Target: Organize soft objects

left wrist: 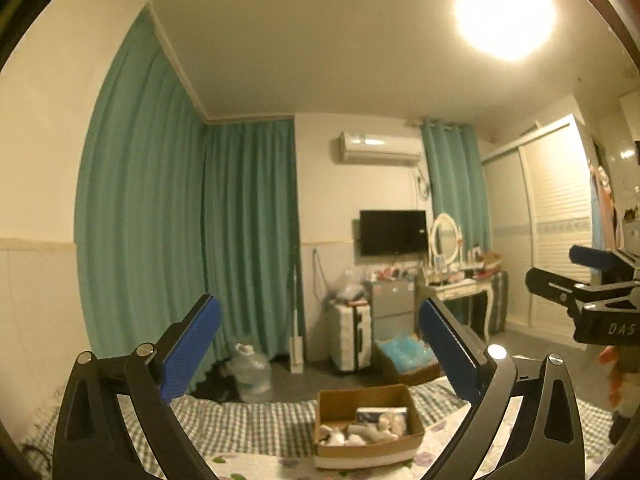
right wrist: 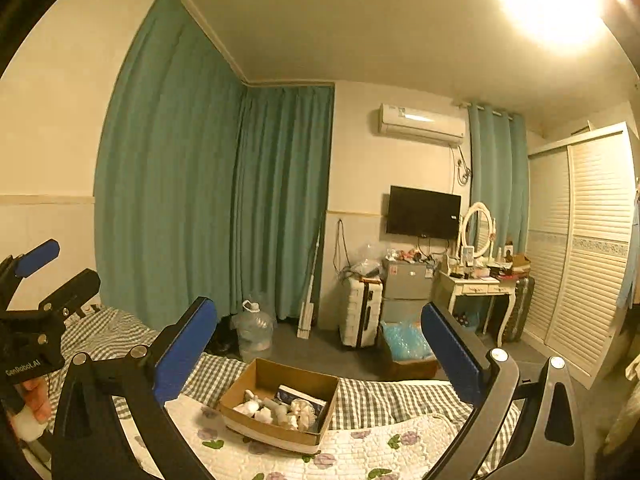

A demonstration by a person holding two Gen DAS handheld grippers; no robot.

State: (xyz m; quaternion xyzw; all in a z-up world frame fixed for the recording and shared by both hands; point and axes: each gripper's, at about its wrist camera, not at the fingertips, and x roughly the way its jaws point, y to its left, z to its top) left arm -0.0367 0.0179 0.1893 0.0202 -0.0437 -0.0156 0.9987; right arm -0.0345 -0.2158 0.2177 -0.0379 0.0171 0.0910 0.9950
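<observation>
Both grippers are raised above the bed (right wrist: 360, 396), pointing level toward the far wall. The left gripper (left wrist: 320, 344) has its jaws wide apart with nothing between them; the right gripper (right wrist: 320, 344) likewise. "GenRobot.AI" is printed on the left gripper's body in the right wrist view, and "DAS" shows on the right one's in the left wrist view. The cardboard box (right wrist: 256, 376) sits near the bed's foot edge, holding pale soft objects (right wrist: 276, 410), perhaps rolled cloths.

Too small to identify: pale items in box (right wrist: 280, 436). Cut off by frame edge: right gripper (left wrist: 560, 276), wardrobe (right wrist: 592, 240) beside box.
</observation>
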